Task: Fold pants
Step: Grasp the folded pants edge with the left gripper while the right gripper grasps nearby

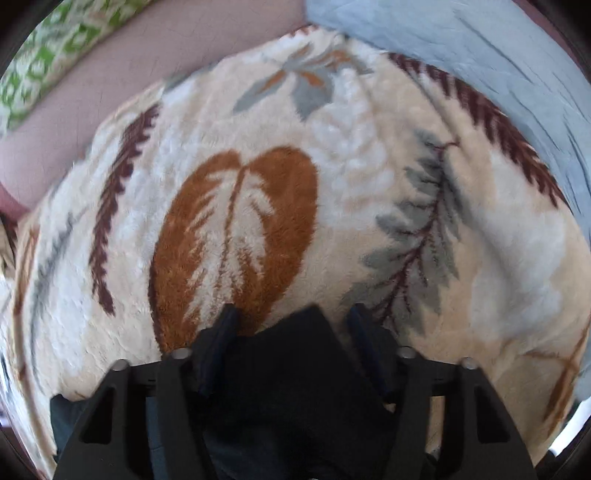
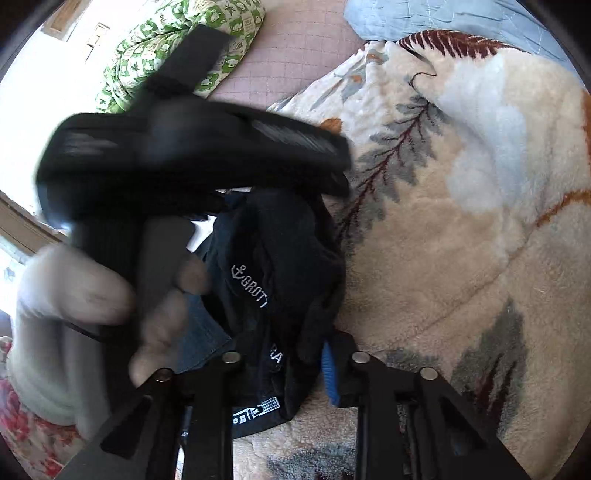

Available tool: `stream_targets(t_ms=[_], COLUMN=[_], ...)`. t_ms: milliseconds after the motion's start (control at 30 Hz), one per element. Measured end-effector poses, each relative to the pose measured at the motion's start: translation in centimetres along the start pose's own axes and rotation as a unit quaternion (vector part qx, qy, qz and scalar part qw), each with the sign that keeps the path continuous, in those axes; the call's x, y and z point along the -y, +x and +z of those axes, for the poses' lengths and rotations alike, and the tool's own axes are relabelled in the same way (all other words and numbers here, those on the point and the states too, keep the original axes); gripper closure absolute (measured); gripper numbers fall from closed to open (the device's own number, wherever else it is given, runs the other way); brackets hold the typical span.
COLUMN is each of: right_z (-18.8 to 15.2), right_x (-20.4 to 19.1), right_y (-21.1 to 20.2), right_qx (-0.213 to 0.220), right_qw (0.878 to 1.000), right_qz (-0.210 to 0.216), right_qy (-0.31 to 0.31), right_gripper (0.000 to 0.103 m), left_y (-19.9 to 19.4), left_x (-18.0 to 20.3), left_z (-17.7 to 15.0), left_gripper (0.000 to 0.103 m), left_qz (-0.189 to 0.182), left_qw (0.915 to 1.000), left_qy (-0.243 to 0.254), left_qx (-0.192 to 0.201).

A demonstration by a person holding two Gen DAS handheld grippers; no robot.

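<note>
Left wrist view: the left gripper (image 1: 291,317) points down, its fingers (image 1: 227,325) part spread around a fold of black pants (image 1: 295,369); whether they pinch it I cannot tell. Beyond lies the leaf-print blanket (image 1: 332,166). Right wrist view: the right gripper (image 2: 291,354) pinches bunched pants (image 2: 280,266) near the blanket's left edge; a hand (image 2: 74,291) holds the blurred left gripper (image 2: 184,147) above them.

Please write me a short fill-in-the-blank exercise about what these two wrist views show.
1. The pants being folded are ___ in colour.
2. They lie on a fleecy blanket printed with large ___.
3. The pillow at the far side is patterned in white and ___.
4. The right tool has the pants between its fingers, and its visible pad is ___.

Missing words: black; leaves; green; blue
</note>
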State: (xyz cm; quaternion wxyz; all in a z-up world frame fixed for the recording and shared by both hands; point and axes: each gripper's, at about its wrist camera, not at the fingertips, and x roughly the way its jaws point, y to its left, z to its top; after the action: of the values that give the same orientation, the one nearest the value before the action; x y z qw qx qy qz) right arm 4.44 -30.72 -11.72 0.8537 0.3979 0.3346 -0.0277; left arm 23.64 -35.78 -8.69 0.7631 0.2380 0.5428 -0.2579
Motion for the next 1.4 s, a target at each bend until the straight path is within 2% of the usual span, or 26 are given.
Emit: stream_targets(t_ms=[33,67,233,300,433,567,700,833,867,933,1033,1133,1300,1333,1400], right_z=[-0.1,-0.2,-1.1,-1.7,-3.4,-5.4,-7.5,-9.7,-10.4,-11.1,-12.0,-13.1,-15.4,-15.7,-16.2], right_x=[-0.2,-0.5,-2.9,-4.3,-10.0,-15.2,-20.5,-24.5,-25.5,-26.8,-28.4,-30.1,-30.9,-30.8,-30.7], right_y=[-0.2,-0.3,-1.2,-1.7,-2.7,-1.8,0.4,3.0,3.7,4.6,5.8,6.8,8.3,8.7,9.0], right_qx=[0.002,0.004,0.017,0.022,0.026,0.0,-0.036,-0.066,-0.074,-0.085,-0.1,-0.113,-0.142,-0.147,-0.153], right_qw=[1.0,1.0,0.998,0.997,0.988,0.98,0.969,0.957,0.954,0.949,0.942,0.934,0.922,0.919,0.916], right_qz=[-0.001,0.0,0.006,0.011,0.033,0.061,0.078,0.076,0.077,0.078,0.079,0.079,0.072,0.067,0.064], right_qy=[-0.007,-0.012,-0.056,-0.076,-0.146,-0.191,-0.234,-0.272,-0.28,-0.293,-0.309,-0.33,-0.354,-0.36,-0.365], right_gripper=[0.081,0.082,0.084,0.084,0.084,0.084,0.085,0.085,0.085,0.085,0.085,0.085,0.074,0.073,0.06], left_y=[-0.5,-1.0,-4.8,-6.7,-10.1,-11.8,-11.4,-10.5,-10.4,-10.6,-10.7,-10.2,-9.8,-10.1,-11.0], left_x=[0.0,-0.4,-4.2,-5.6,-9.5,-15.1,-21.4,-26.1,-26.8,-28.0,-29.4,-31.0,-34.0,-34.6,-35.7], left_z=[-0.4,-0.8,-3.5,-4.7,-7.7,-12.1,-17.0,-22.1,-23.0,-24.4,-25.9,-27.1,-29.5,-30.0,-30.7], left_gripper=[0.064,0.067,0.07,0.07,0.07,0.07,0.069,0.069,0.069,0.069,0.068,0.062,0.053,0.051,0.051], left_qz=[0.002,-0.009,-0.074,-0.093,-0.127,-0.147,-0.178,-0.22,-0.225,-0.231,-0.238,-0.255,-0.309,-0.305,-0.294], left_qw=[1.0,0.9998,0.9941,0.9897,0.9779,0.9638,0.9383,0.903,0.897,0.8878,0.8787,0.8696,0.838,0.8367,0.8346], left_qy=[0.004,0.001,-0.052,-0.071,-0.118,-0.176,-0.257,-0.33,-0.339,-0.353,-0.365,-0.377,-0.401,-0.404,-0.41], left_qx=[0.008,0.016,0.059,0.082,0.117,0.136,0.148,0.167,0.172,0.184,0.195,0.192,0.204,0.209,0.22])
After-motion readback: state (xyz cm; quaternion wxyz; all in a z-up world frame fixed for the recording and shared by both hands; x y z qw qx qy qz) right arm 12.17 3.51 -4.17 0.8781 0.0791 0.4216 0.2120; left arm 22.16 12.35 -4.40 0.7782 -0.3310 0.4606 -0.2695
